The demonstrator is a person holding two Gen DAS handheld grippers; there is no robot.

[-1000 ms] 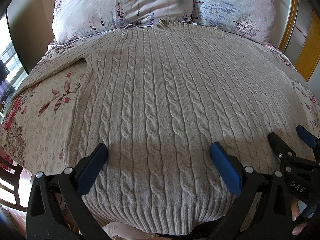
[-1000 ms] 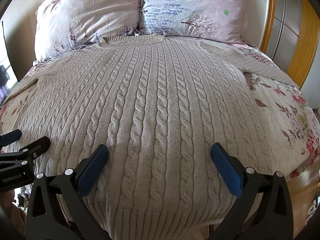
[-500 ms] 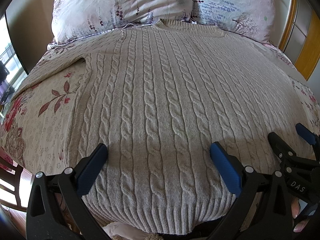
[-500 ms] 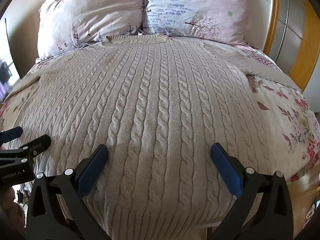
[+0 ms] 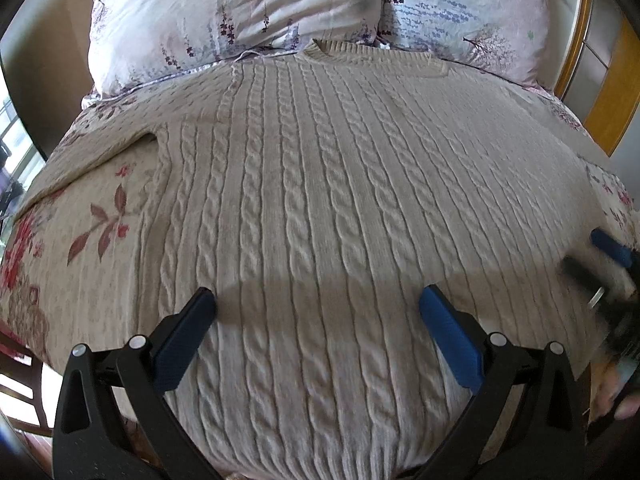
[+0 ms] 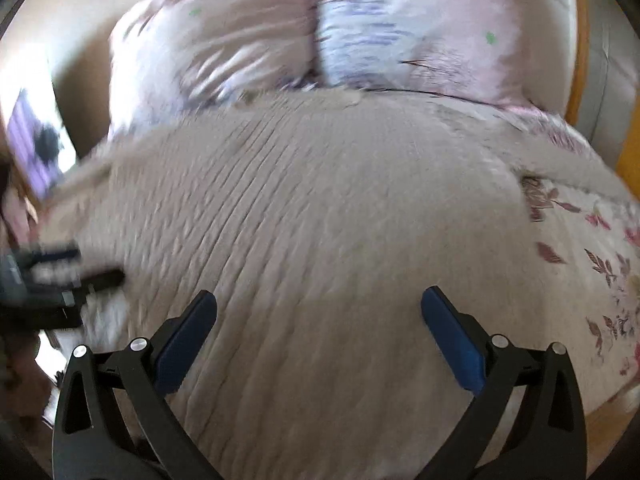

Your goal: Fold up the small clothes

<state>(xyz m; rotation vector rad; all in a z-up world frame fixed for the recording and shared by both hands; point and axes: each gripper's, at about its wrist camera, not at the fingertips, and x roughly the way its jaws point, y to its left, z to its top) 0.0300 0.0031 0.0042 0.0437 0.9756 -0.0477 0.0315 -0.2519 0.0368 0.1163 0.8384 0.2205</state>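
A beige cable-knit sweater (image 5: 320, 200) lies flat, front up, on the bed, collar toward the pillows, sleeves spread to both sides. It also shows, blurred, in the right wrist view (image 6: 320, 220). My left gripper (image 5: 318, 312) is open and empty, above the sweater's lower left part near the hem. My right gripper (image 6: 318, 312) is open and empty, above the lower right part. The right gripper shows blurred at the right edge of the left wrist view (image 5: 600, 276). The left gripper shows blurred at the left edge of the right wrist view (image 6: 60, 276).
Two floral pillows (image 5: 240, 16) lean against the headboard behind the collar. The floral bedsheet (image 5: 72, 240) shows on both sides of the sweater. A wooden frame (image 5: 612, 80) stands at the right. A wooden chair (image 5: 20, 380) is at the bed's lower left.
The right gripper is moving fast: its view has blurred and swung to the right and tilted. The left gripper has moved slightly forward over the sweater. Both stay open.
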